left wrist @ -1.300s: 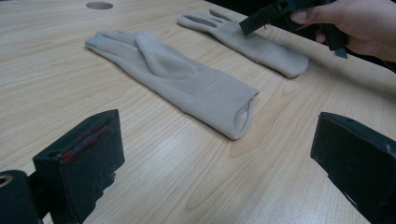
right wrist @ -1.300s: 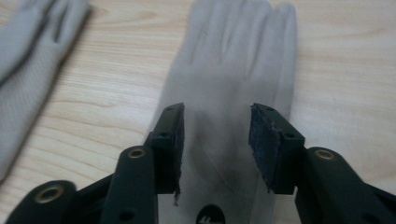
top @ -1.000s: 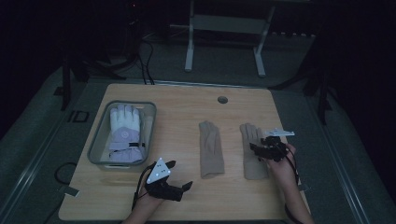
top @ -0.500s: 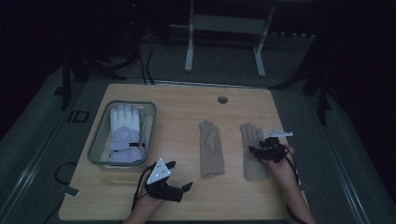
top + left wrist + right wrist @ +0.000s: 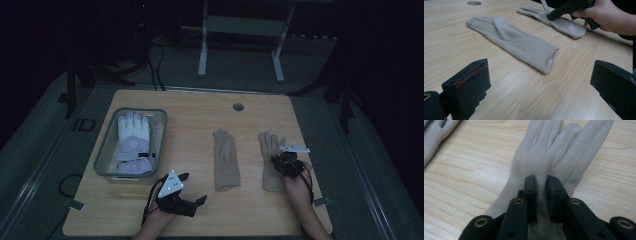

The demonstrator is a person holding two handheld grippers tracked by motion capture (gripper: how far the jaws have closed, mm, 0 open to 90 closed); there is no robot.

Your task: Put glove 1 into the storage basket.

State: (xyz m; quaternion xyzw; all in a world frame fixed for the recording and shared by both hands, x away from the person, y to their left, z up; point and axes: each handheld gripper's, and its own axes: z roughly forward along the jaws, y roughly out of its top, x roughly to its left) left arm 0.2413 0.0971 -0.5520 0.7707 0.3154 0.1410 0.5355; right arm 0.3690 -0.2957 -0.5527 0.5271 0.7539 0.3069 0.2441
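Beige glove [image 5: 549, 157] pinched by right hand-held gripper [image 5: 541, 185] | left hand-held gripper [image 5: 541, 82] spread, bare wood around

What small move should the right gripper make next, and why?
Probably lift a little. The right gripper has its jaws nearly shut, pinching a fold of the right beige glove, which lies flat on the table. The left gripper is open, apart.

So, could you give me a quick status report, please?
Right gripper shut on right beige glove, pinching its palm. Left gripper open, idle. Nothing in the way.
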